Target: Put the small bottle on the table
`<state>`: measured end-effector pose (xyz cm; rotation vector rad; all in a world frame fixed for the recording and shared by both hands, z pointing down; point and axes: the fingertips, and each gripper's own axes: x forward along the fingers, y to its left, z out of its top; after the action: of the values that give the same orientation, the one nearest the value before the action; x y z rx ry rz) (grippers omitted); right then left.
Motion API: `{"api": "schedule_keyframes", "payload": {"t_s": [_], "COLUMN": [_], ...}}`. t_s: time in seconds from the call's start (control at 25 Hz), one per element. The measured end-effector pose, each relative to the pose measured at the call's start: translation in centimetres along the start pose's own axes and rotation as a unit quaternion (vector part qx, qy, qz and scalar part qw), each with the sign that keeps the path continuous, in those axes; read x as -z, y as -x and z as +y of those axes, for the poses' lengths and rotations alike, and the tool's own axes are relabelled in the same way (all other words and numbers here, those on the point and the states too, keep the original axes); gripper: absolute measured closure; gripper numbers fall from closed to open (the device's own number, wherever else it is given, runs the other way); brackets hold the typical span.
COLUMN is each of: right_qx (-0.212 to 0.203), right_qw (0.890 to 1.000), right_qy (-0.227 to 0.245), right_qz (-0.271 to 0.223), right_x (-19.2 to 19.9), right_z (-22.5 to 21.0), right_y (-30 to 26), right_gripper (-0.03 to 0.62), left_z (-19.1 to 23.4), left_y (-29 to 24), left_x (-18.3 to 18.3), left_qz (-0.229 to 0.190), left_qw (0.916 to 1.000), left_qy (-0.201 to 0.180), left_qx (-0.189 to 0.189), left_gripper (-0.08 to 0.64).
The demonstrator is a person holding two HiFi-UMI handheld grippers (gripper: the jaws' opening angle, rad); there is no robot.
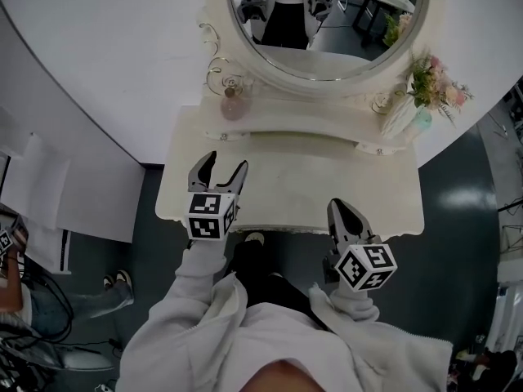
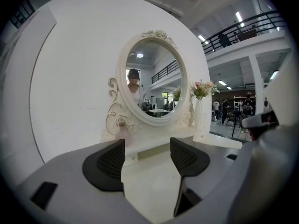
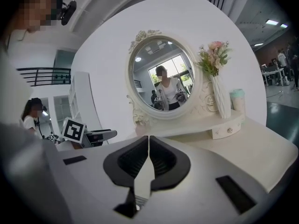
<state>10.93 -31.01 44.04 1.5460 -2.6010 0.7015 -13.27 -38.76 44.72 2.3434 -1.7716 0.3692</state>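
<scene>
While the person stands before the white table (image 1: 343, 178), both tools hover above its front part, touching nothing. Left hand-held gripper (image 1: 226, 163): jaws spread wide, nothing between them, pointed toward the back of the table. Right hand-held gripper (image 1: 337, 207): jaws pressed together, empty, near the front edge on the right. Small bottle (image 1: 234, 103): pink, upright, on the raised shelf (image 1: 294, 122) at the back of the table, at its left end, just beside the scrolled frame of the oval mirror (image 1: 327, 23). At the shelf's right end stand a white vase of flowers (image 1: 402, 113) and a pale green cup (image 1: 422, 121).
</scene>
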Motion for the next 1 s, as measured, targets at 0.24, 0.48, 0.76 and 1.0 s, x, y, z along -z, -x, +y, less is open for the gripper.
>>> {"api": "schedule_keyframes", "payload": {"t_s": [0.24,0.48,0.76,1.0], "right_qx": [-0.003,-0.003,-0.012,-0.017], "right_qw": [1.000,1.000,0.999,0.998], "right_qy": [0.000,0.016,0.038,0.064], "right_qz": [0.002,0.003,-0.003,-0.011], "right_x": [1.4,2.4,2.8,2.4], "right_z": [0.9,1.8,3.2,3.8], "right_y": [1.5,2.8,3.9,4.7], "right_gripper": [0.558,0.558,0.558,0.558], "left_z": [-2.5,-5.7,-9.8,-11.4], "left_y": [4.0,7.4,11.1,12.6], "left_x": [1.0,2.1,2.8,3.0], "left_qz": [0.002,-0.003,-0.032,-0.049], "left_qw": [0.9994,0.9969,0.9876,0.9823], "left_qy": [0.017,0.024,0.055,0.051], "left_qx": [0.031,0.074,0.144,0.173], "left_gripper": [0.252,0.312,0.461,0.540]}}
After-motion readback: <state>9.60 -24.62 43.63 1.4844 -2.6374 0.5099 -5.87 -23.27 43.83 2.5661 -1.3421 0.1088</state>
